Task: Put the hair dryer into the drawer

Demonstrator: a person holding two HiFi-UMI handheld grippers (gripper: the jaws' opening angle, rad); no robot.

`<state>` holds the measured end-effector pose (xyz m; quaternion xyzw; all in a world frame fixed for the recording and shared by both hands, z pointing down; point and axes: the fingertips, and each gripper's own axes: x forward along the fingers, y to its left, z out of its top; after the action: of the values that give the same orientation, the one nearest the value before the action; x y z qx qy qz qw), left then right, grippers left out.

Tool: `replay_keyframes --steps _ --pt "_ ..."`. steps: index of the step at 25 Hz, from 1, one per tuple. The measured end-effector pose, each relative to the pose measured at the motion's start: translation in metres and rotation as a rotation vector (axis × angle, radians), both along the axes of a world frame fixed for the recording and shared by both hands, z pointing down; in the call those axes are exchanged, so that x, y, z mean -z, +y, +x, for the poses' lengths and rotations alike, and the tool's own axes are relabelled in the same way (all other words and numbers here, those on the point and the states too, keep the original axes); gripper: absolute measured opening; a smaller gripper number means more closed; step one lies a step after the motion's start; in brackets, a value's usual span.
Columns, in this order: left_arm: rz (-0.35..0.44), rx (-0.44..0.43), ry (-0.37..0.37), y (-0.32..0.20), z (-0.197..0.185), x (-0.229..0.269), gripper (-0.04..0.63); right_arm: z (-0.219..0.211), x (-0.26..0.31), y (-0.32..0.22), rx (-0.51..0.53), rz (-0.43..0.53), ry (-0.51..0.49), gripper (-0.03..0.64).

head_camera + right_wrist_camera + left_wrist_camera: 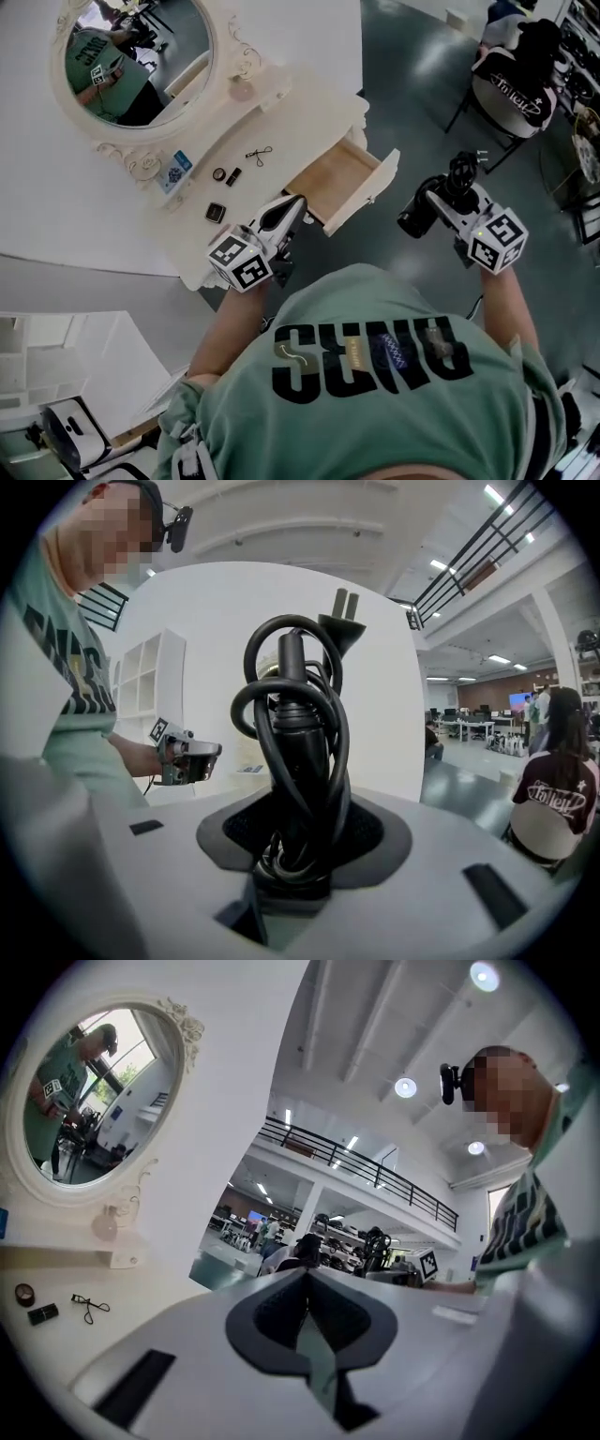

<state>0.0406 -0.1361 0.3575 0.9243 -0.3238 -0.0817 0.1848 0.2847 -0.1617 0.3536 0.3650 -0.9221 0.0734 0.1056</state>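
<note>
Clamped in right gripper [298,850] at cord-wrapped handle: hair dryer [292,714], likely rigid, top-heavy; left gripper [307,1297] closed, empty, beside open drawer [367,192].

A cream dressing table [300,112] is standing against a white wall [309,28], carrying an oval mirror [141,56] in a carved frame. A dark grey-green floor [422,122] is spreading out to one side of it and giving off a dull sheen. Across that floor a person [514,89] is sitting on a black chair [461,108] with their back turned. A white shelf unit [66,342] is standing on the other side of the dressing table. Overhead, round ceiling lights [405,1087] are glowing between white beams [375,1026], and a black railing [375,1168] is running along an upper gallery. Farther off, strip lights are shining over rows of desks [473,726].
</note>
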Motion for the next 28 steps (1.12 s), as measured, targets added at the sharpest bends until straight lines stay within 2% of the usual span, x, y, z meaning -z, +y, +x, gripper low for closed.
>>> replay_keyframes --steps 4,9,14,21,28 --pt "-0.030 0.019 -0.028 -0.033 0.010 -0.014 0.009 0.006 -0.019 -0.045 0.035 -0.006 0.009 0.156" --pt "-0.045 0.003 -0.017 -0.061 0.007 -0.028 0.009 -0.003 -0.031 -0.067 0.032 -0.008 0.071 0.156" --pt "-0.025 -0.054 -0.001 -0.083 -0.005 -0.026 0.009 -0.023 -0.019 -0.079 0.041 0.049 0.208 0.156" --pt "-0.013 -0.037 0.032 -0.113 -0.046 -0.027 0.009 -0.075 -0.003 -0.118 0.158 0.161 0.453 0.156" --pt "-0.072 0.002 0.036 -0.133 -0.080 -0.067 0.009 -0.124 -0.049 -0.171 0.307 0.175 0.645 0.156"
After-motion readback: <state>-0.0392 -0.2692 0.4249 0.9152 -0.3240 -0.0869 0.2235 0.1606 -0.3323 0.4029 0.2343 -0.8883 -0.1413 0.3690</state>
